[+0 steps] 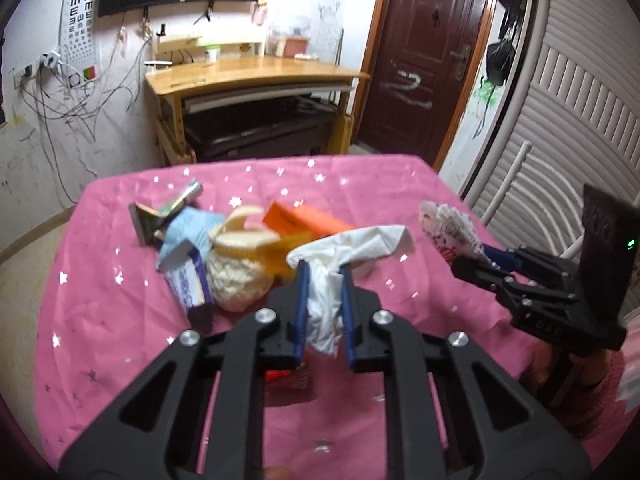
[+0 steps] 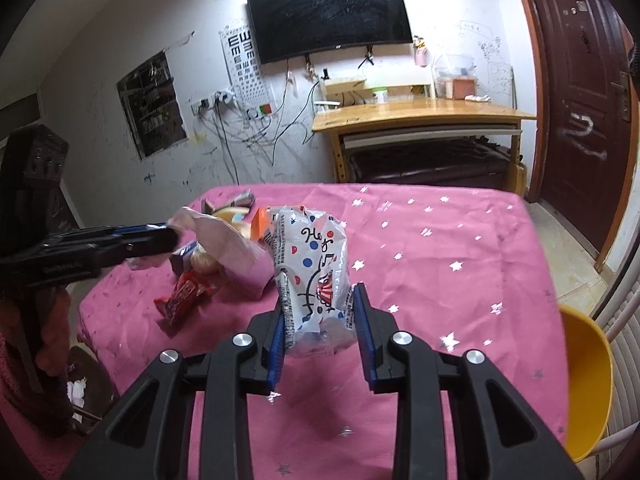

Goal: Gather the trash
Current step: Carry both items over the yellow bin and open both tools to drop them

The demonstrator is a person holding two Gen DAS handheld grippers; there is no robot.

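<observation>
Both your grippers hold trash above a pink table, with a yellow bin low at your right.

Your left gripper (image 1: pixel 324 280) is pinching a crumpled white tissue (image 1: pixel 348 248), which droops between its blue pads. Your right gripper (image 2: pixel 320 300) is clamped on a white printed wrapper (image 2: pixel 312 272) that stands upright, long axis pointing away from you. The yellow bin (image 2: pixel 588 392) sits just past the table's right edge, below the tabletop, so your right hand looks nearer to it; your left would have to cross over. More litter lies in a heap to the left: a red snack wrapper (image 2: pixel 184 296), an orange box (image 1: pixel 304 220) and a banana peel (image 1: pixel 244 232). The pink star-print tablecloth (image 2: pixel 460 280) is wrinkled. Beyond it stand a wooden desk (image 1: pixel 256 72), a wall-mounted screen (image 2: pixel 328 16) and a dark door (image 1: pixel 428 48).
</observation>
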